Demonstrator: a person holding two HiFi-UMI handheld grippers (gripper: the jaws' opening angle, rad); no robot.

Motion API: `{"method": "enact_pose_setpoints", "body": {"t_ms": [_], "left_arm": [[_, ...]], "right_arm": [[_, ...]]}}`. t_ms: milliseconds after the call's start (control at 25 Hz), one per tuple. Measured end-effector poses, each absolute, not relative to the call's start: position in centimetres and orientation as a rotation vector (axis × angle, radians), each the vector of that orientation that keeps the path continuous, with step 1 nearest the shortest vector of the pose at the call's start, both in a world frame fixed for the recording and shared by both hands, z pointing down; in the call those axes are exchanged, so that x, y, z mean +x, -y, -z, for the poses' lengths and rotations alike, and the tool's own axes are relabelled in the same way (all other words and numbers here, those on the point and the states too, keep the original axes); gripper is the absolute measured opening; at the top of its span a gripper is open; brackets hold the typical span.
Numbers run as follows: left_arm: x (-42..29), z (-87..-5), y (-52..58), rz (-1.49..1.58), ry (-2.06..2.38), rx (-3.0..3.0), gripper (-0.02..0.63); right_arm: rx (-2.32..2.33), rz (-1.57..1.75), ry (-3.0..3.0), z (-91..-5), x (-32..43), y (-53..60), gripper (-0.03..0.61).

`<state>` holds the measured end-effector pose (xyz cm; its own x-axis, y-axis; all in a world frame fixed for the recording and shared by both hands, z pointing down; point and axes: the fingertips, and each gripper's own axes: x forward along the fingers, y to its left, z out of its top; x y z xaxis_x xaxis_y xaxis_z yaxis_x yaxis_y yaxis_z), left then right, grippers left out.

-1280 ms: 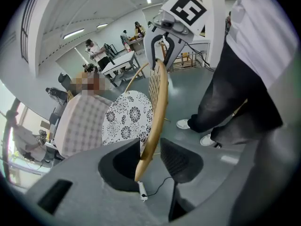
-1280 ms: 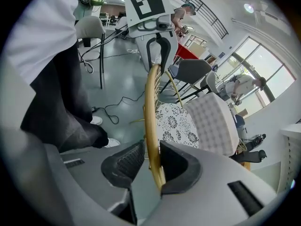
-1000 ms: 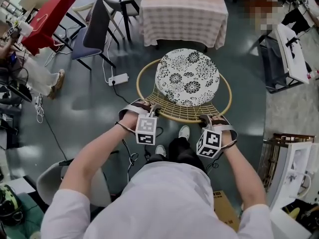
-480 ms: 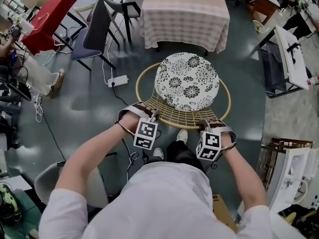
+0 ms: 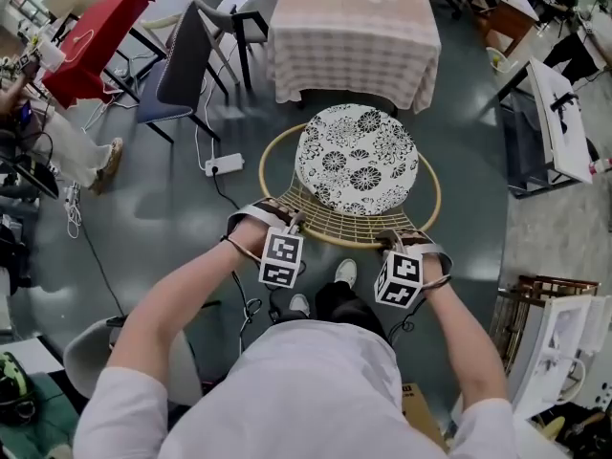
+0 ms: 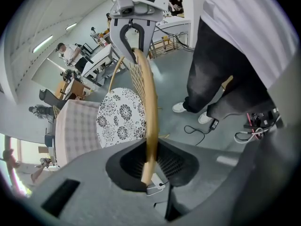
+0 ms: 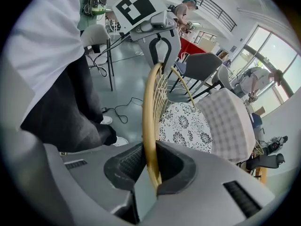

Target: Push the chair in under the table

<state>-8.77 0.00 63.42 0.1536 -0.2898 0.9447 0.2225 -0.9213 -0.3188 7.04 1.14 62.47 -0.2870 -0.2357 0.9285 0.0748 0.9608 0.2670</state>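
Observation:
The round rattan chair (image 5: 335, 226) with a black-and-white floral cushion (image 5: 357, 158) stands in front of the table (image 5: 354, 27), which has a checked cloth. The cushion's far edge meets the cloth's hem. My left gripper (image 5: 292, 220) is shut on the chair's back rim (image 6: 149, 126) at its left. My right gripper (image 5: 392, 237) is shut on the same rim (image 7: 150, 126) at its right. In the left gripper view the hoop runs up from my jaws (image 6: 150, 171) to the other gripper (image 6: 134, 36). The right gripper view shows the rim pinched between its pads (image 7: 151, 168).
A dark chair (image 5: 182, 55) and a red table (image 5: 96, 27) stand to the left. A white power strip (image 5: 223, 165) and cables lie on the floor beside the chair. The person's feet (image 5: 346, 273) are just behind it. A white bench (image 5: 559, 103) and a wooden rack (image 5: 535, 295) stand right.
Both hands and the chair have shifted a little toward the table; the cushion's far edge now reaches the cloth's hem.

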Motion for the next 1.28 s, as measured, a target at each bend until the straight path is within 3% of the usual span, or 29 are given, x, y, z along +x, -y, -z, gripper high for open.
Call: {"method": "enact_pose_setpoints", "body": {"t_ms": [1280], "left_arm": [[-7.7, -63.7, 10.9, 1.994, -0.217, -2.048, 0.058]], "right_arm": [[0.069, 0.336, 1.876, -62.3, 8.4, 11.7, 0.044]]}}
